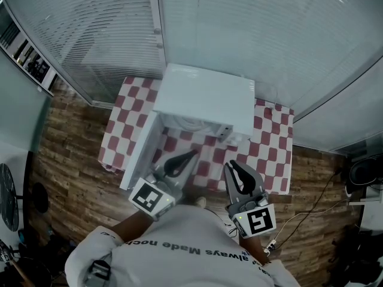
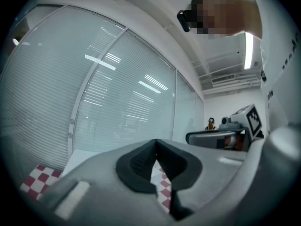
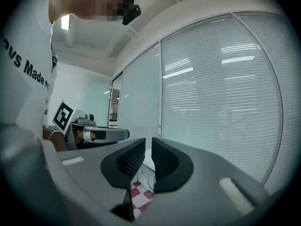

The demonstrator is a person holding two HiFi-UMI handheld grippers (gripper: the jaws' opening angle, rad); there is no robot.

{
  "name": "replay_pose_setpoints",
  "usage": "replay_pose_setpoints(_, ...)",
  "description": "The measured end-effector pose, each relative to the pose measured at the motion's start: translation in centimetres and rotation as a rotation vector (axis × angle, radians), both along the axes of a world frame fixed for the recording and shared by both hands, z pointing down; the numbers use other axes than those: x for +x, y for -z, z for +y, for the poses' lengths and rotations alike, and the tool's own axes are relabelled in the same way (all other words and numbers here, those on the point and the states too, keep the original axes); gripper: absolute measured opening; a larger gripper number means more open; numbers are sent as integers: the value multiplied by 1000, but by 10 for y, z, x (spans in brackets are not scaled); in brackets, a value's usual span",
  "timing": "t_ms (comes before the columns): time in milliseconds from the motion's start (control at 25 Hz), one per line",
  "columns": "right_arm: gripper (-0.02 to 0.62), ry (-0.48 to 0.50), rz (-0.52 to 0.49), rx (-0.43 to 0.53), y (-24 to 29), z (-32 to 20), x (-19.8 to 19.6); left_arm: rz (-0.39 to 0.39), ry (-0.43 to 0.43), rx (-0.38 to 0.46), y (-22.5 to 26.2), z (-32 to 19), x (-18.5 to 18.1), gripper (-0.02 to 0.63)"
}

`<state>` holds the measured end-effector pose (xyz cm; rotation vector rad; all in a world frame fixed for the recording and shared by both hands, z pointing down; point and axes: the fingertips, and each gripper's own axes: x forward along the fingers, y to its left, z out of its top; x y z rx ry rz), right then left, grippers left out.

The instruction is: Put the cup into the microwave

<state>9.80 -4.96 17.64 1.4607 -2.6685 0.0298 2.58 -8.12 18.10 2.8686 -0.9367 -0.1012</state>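
- Left gripper (image 2: pixel 156 142): jaws closed tip to tip, nothing between them.
- Right gripper (image 3: pixel 148 142): jaws drawn all but together with only a thin slit between them, also empty.
- Microwave (image 1: pixel 206 94): stands on the checked-cloth counter (image 1: pixel 272 154). Its door (image 1: pixel 142 151) is swung open on the left and its cavity faces the person.
- Cup: held by neither gripper and not seen on the cloth. A pale round form (image 1: pixel 187 123) sits inside the open cavity, but I cannot tell whether it is the cup or the turntable.
- Governing relation: the cavity lies straight ahead of both grippers. The left gripper is the nearer, its tips just short of the opening and close beside the open door. The right gripper sits to the right of the opening, over the cloth.
- Judgement: if the round form is the cup, only closing the door remains, and the left gripper is better placed for that.
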Motion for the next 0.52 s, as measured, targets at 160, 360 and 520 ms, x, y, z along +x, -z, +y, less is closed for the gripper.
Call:
replay_pose_setpoints(160,41,-7,-4,9,2,-1,-3,4,4,-4,-1,0,-1,3)
replay_pose_setpoints(360,41,-8,-16,10,5,-2,-3,3,-2,-9,-2,0,1,3)
replay_pose_setpoints(520,41,-4,-9,9,3,-2,-3,6,-3,-5,-2,-1,1,3)
